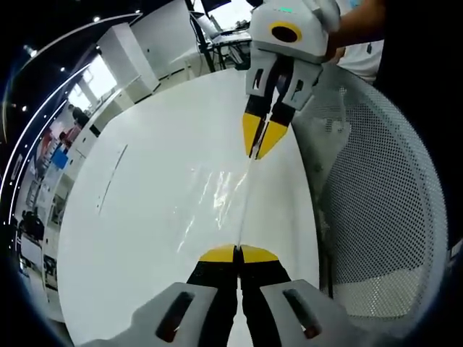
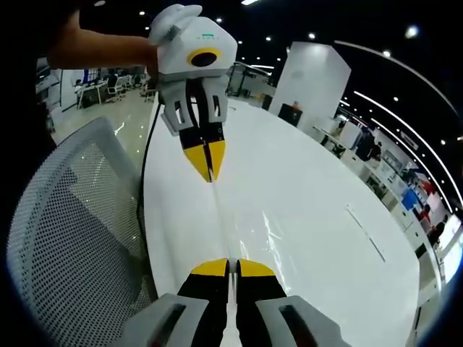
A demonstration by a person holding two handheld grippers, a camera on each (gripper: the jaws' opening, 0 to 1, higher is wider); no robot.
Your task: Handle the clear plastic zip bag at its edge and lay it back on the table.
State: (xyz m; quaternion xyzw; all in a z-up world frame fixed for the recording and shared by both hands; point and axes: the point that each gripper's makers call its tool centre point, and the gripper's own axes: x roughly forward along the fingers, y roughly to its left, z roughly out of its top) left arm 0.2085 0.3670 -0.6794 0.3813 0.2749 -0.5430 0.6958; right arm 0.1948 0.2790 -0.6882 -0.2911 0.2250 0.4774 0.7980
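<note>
The clear plastic zip bag (image 1: 217, 196) shows as faint glints over the white table (image 1: 145, 217), with one edge drawn taut in a thin line between both grippers. My left gripper (image 1: 237, 254) is shut on the near end of that edge. My right gripper (image 1: 260, 148) comes in from the top of the left gripper view, shut on the far end. In the right gripper view, the right gripper (image 2: 231, 268) pinches the edge at the bottom and the left gripper (image 2: 208, 170) holds it from above. The bag (image 2: 278, 238) spreads to the right over the table (image 2: 325, 181).
A grey mesh chair back (image 1: 376, 188) stands close against the table's edge, also in the right gripper view as the chair (image 2: 65, 231). A person's arm (image 2: 101, 49) holds the left gripper. Desks and office furniture (image 1: 217, 36) lie beyond the table.
</note>
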